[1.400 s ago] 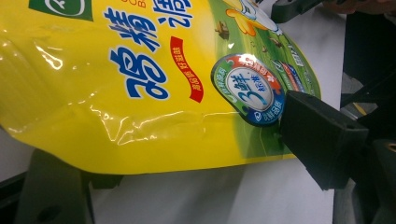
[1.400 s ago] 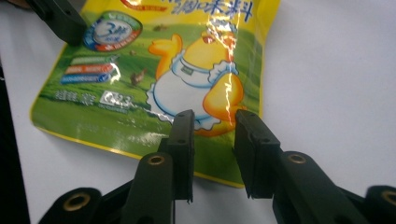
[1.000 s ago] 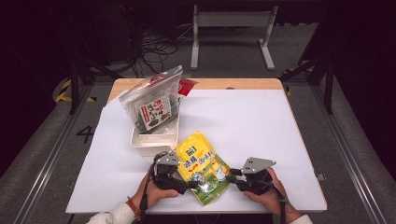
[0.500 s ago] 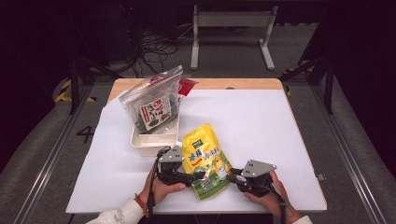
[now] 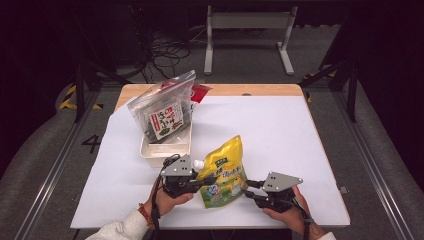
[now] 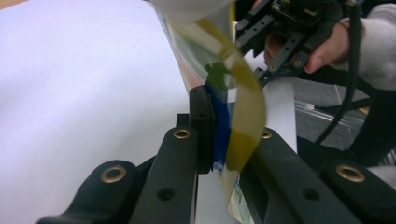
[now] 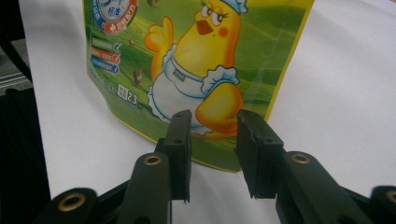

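Standing at the table's left rear: white tray (image 5: 165, 148) holding a clear seaweed bag (image 5: 162, 111). Front centre: left gripper (image 5: 196, 181), jaws just closed on the yellow pouch (image 5: 223, 172) edge, lifting it. Right gripper (image 5: 248, 189): jaws parted just before the pouch, touching nothing.

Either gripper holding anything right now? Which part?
The left gripper is clamped on the side edge of the yellow pouch. The right gripper holds nothing: jaws open in front of the pouch's lower edge.
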`<state>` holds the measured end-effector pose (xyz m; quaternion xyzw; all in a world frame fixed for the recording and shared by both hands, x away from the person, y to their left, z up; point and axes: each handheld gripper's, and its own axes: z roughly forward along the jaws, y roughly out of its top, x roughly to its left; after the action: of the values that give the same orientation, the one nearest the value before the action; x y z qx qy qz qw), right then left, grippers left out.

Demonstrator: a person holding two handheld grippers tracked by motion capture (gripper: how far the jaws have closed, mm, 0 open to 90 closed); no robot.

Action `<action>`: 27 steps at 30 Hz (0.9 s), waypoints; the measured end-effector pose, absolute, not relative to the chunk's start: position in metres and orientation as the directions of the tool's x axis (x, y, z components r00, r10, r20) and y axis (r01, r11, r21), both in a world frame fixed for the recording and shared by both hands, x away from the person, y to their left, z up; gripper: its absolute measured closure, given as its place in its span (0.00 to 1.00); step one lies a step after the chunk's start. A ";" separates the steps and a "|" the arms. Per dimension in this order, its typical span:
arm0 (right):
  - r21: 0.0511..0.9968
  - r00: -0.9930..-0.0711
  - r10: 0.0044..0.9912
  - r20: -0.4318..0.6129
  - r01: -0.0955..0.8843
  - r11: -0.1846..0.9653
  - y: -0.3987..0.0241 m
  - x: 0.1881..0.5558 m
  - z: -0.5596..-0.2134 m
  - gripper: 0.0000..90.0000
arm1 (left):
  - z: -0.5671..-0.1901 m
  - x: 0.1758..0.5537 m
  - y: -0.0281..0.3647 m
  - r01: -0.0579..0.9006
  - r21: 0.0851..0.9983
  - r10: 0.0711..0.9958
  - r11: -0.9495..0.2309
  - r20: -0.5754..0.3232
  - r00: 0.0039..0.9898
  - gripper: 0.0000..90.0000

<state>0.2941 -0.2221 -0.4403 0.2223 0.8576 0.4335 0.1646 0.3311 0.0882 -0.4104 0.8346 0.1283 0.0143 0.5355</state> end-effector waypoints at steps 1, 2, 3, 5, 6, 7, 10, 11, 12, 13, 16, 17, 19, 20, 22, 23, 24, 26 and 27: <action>0.817 -0.850 0.519 -0.089 0.236 0.526 -0.223 0.294 -0.440 0.72 | -0.410 0.330 0.088 0.196 0.897 0.226 -0.395 -0.112 0.968 0.97; 0.818 -0.850 0.519 -0.089 0.235 0.524 -0.223 0.294 -0.440 0.71 | -0.409 0.330 0.089 0.193 0.898 0.220 -0.396 -0.112 0.969 0.97; 0.820 -0.849 0.522 -0.088 0.236 0.522 -0.224 0.295 -0.440 0.70 | -0.408 0.329 0.089 0.191 0.898 0.216 -0.396 -0.111 0.970 0.97; 0.822 -0.847 0.526 -0.082 0.241 0.517 -0.226 0.295 -0.439 0.70 | -0.408 0.329 0.089 0.186 0.898 0.208 -0.399 -0.109 0.972 0.97; 0.824 -0.844 0.531 -0.080 0.243 0.511 -0.227 0.295 -0.439 0.68 | -0.407 0.329 0.090 0.182 0.898 0.202 -0.401 -0.107 0.974 0.97; 0.825 -0.839 0.538 -0.082 0.246 0.509 -0.229 0.295 -0.438 0.67 | -0.406 0.328 0.091 0.177 0.897 0.203 -0.404 -0.100 0.974 0.97; 0.828 -0.822 0.563 -0.078 0.261 0.496 -0.233 0.297 -0.436 0.63 | -0.404 0.328 0.094 0.170 0.901 0.213 -0.400 -0.089 0.973 0.97; 0.830 -0.819 0.569 -0.076 0.264 0.492 -0.234 0.297 -0.435 0.62 | -0.403 0.328 0.095 0.168 0.902 0.215 -0.398 -0.086 0.973 0.97; 0.831 -0.815 0.575 -0.076 0.267 0.488 -0.235 0.298 -0.435 0.61 | -0.402 0.328 0.097 0.169 0.904 0.218 -0.392 -0.087 0.972 0.97; 0.832 -0.811 0.580 -0.076 0.269 0.485 -0.237 0.298 -0.434 0.61 | -0.401 0.328 0.098 0.168 0.908 0.218 -0.384 -0.087 0.972 0.97; 0.834 -0.801 0.594 -0.077 0.275 0.478 -0.239 0.301 -0.434 0.59 | -0.398 0.327 0.103 0.146 0.919 0.212 -0.367 -0.071 0.975 0.97; 0.835 -0.798 0.598 -0.075 0.278 0.475 -0.240 0.301 -0.434 0.58 | -0.397 0.327 0.105 0.138 0.919 0.212 -0.369 -0.061 0.975 0.97; 0.839 -0.794 0.604 -0.070 0.281 0.466 -0.241 0.302 -0.433 0.58 | -0.395 0.327 0.109 0.140 0.924 0.224 -0.355 -0.061 0.973 0.97; 0.838 -0.792 0.606 -0.070 0.283 0.466 -0.241 0.302 -0.433 0.57 | -0.394 0.327 0.111 0.143 0.927 0.228 -0.346 -0.065 0.971 0.97; 0.836 -0.792 0.607 -0.066 0.289 0.468 -0.241 0.303 -0.434 0.57 | -0.394 0.326 0.113 0.142 0.928 0.228 -0.345 -0.064 0.972 0.97; 0.836 -0.792 0.607 -0.066 0.289 0.468 -0.241 0.303 -0.434 0.57 | -0.393 0.326 0.114 0.136 0.929 0.232 -0.344 -0.056 0.971 0.97; 0.834 -0.792 0.607 -0.067 0.289 0.470 -0.241 0.303 -0.434 0.57 | -0.392 0.326 0.115 0.132 0.929 0.232 -0.346 -0.052 0.971 0.97; 0.835 -0.789 0.612 -0.061 0.295 0.464 -0.242 0.304 -0.435 0.56 | -0.391 0.326 0.116 0.130 0.930 0.234 -0.343 -0.049 0.971 0.97; 0.835 -0.789 0.612 -0.061 0.295 0.465 -0.243 0.305 -0.435 0.56 | -0.391 0.327 0.116 0.128 0.931 0.233 -0.343 -0.048 0.971 0.97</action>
<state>0.3046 -0.2426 -0.4348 0.2711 0.8367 0.4407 0.1794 0.3270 0.1164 -0.3911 0.8182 0.1102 0.0467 0.5624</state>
